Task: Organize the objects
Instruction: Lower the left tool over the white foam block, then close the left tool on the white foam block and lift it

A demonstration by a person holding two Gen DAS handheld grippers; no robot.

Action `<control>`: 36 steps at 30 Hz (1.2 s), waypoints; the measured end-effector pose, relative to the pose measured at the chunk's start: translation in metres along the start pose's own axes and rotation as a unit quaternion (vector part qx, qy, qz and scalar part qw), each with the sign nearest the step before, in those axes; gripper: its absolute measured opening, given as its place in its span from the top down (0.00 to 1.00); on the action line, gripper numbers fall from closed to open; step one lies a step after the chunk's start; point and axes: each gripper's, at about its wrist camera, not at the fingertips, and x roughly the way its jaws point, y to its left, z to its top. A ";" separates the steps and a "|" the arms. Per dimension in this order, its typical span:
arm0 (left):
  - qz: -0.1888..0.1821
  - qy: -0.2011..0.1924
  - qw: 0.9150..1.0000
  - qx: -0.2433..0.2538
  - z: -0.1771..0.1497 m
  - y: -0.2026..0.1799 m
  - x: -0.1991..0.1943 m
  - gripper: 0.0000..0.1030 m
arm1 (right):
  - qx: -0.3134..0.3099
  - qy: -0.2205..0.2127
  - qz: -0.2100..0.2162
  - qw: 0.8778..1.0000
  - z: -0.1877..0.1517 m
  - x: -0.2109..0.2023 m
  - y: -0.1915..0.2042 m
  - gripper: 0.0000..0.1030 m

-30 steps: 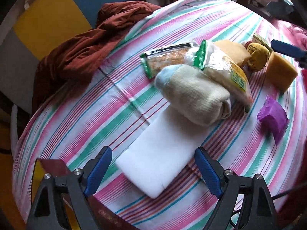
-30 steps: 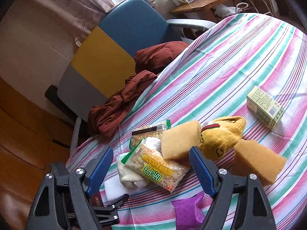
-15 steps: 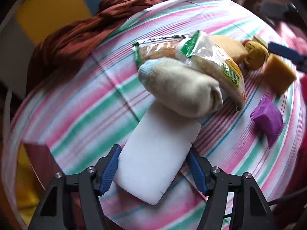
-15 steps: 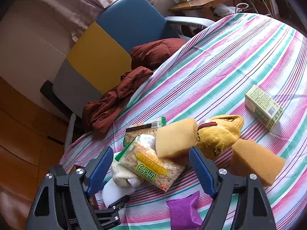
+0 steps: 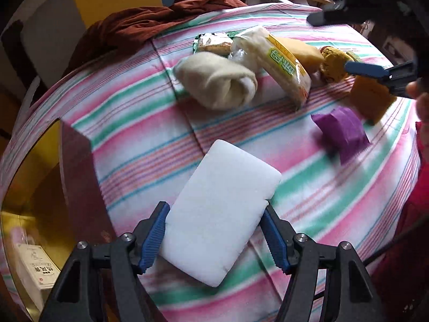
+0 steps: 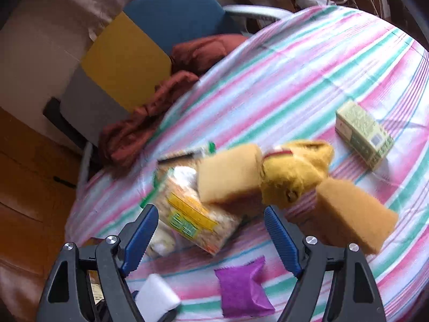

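Observation:
My left gripper (image 5: 214,214) is shut on a white sponge (image 5: 222,206), its blue pads pressing both long sides, near the front of the striped tablecloth (image 5: 134,112). The sponge lies apart from the pile behind it: a rolled cream sock (image 5: 217,80), a yellow noodle packet (image 5: 281,64) and a cracker packet (image 5: 211,43). My right gripper (image 6: 209,214) hangs open above the noodle packet (image 6: 193,220), a tan sponge (image 6: 230,174) and a yellow sock (image 6: 292,171). A purple packet (image 6: 241,289) lies below it. The white sponge (image 6: 156,295) shows at that view's lower left.
A second tan sponge (image 6: 354,214) and a green box (image 6: 364,131) lie to the right. Dark red cloth (image 5: 150,24) hangs over the table's far edge beside a blue and yellow chair (image 6: 150,35). An open box (image 5: 77,174) stands at the left edge. A hand (image 5: 421,102) shows at right.
My left gripper narrowed onto the white sponge and drew it out from under the cream sock, away from the pile. The right gripper stayed open in about the same spot.

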 end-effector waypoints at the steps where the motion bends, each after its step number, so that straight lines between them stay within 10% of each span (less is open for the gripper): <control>1: 0.004 -0.002 1.000 0.004 -0.003 -0.005 0.000 0.34 | -0.002 0.008 -0.004 1.000 -0.001 0.003 0.000 0.20; 20: -0.050 -0.044 0.992 0.109 0.033 0.009 0.004 0.40 | -0.031 0.020 -0.044 0.998 -0.007 0.015 0.005 0.20; 36: -0.064 -0.230 0.971 0.024 0.044 0.079 -0.200 0.40 | -0.058 0.033 -0.032 0.997 -0.017 0.015 0.022 0.20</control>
